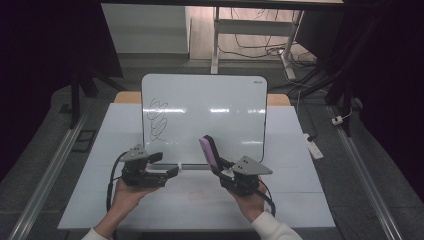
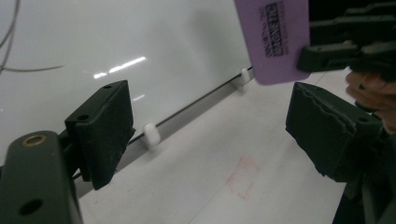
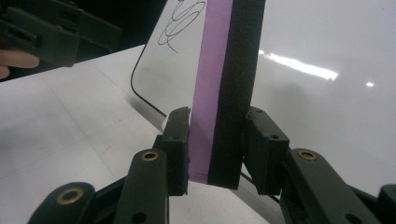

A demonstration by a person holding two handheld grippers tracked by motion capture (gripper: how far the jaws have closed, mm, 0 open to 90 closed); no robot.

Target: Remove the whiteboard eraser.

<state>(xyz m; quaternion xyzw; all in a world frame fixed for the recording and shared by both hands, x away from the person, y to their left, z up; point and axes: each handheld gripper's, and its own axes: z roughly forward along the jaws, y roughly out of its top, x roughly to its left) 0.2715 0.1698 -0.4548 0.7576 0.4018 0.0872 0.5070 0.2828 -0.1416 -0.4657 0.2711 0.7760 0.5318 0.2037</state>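
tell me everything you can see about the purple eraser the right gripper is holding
The eraser is a flat oblong block with rounded corners: a purple, plastic-looking back bearing a small dark printed label, and a thick black felt-like pad. The right gripper clamps its lower end, one finger on the purple face and one on the black pad. It stands tilted, free end up, in front of the whiteboard, right of the black scribble. Whether it touches the board is unclear.

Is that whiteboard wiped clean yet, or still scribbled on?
Still scribbled on: the whiteboard bears black scribbles at its left, apart from the eraser.
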